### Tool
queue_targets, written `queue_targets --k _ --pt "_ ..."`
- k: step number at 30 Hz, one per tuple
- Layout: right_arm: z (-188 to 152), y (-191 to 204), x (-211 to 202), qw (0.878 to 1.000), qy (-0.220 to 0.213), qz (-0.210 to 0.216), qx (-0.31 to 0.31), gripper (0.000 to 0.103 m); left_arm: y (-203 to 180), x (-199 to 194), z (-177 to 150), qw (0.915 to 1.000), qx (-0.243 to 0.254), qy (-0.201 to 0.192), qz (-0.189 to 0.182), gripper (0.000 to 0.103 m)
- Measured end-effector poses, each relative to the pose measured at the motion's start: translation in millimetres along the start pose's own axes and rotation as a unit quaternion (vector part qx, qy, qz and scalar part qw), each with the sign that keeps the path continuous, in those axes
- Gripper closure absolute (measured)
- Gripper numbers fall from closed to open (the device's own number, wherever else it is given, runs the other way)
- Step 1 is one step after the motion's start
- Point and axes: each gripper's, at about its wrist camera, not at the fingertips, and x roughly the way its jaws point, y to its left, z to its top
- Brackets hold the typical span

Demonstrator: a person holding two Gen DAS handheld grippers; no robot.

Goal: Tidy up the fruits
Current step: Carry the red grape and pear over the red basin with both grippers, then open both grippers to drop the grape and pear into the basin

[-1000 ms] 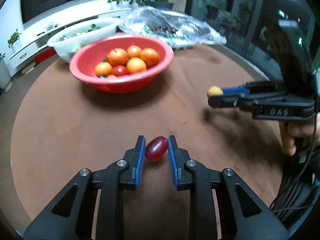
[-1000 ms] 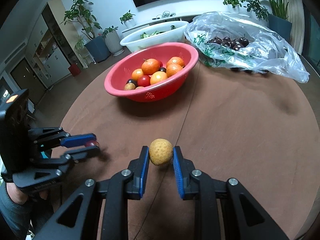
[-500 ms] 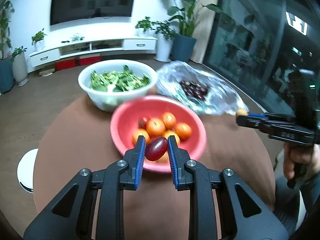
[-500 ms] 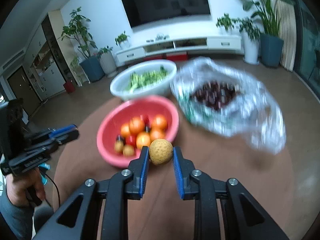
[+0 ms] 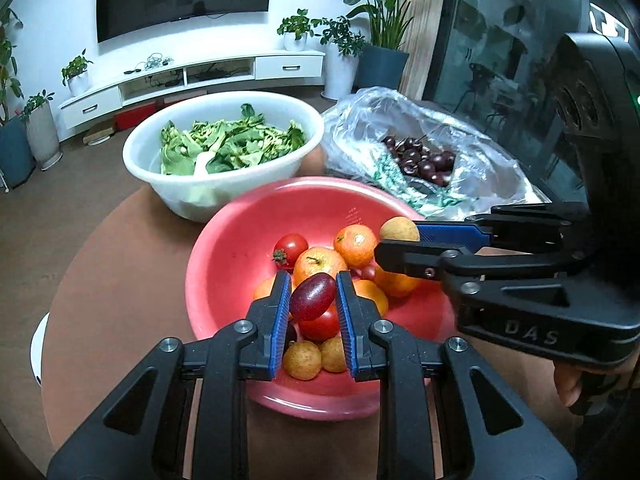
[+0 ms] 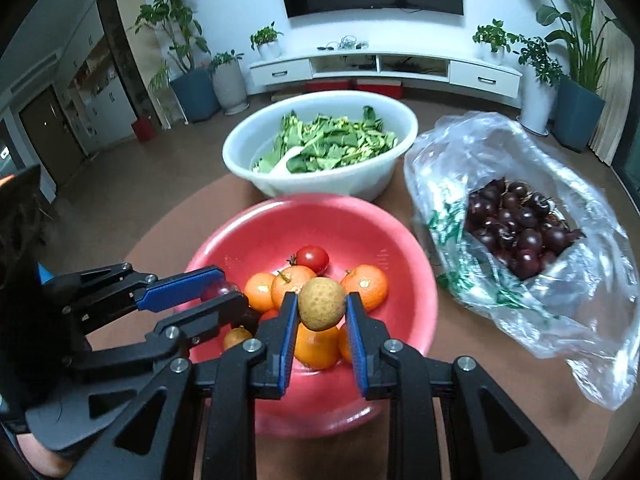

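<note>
The raised letters "DAS" are read on the black body of the right gripper [image 5: 397, 245], as seen from the left wrist view. Green print is seen on the clear plastic bag [image 6: 456, 256] beside the red bowl [image 6: 256, 240], but it is crumpled and cannot be read. No other text can be made out.

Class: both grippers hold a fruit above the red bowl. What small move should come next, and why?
Probably open both: the left gripper with its red grape and the right gripper with its tan longan both hang over the red bowl, above its fruit.
</note>
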Motion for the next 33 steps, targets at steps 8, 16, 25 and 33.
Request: queue_targets --k 8,16,25,33 --pt "-1 10 19 0.999 0.019 -0.022 -0.031 0.076 3 17 -11 0.9999 0.0 0.011 0.006 0.082" --pt "-5 9 26 0.998 0.02 -0.035 -0.04 0.076 3 24 -18 0.9998 0.003 0.019 0.011 0.081" --pt "-5 9 25 0.998 0.015 -0.039 -0.041 0.071 13 18 -20 0.9995 -0.012 0.01 0.028 0.055" --pt "-10 4 -9 0.998 -0.021 -0.049 -0.024 0.044 13 -33 -20 0.997 -0.034 -0.054 0.044 0.0"
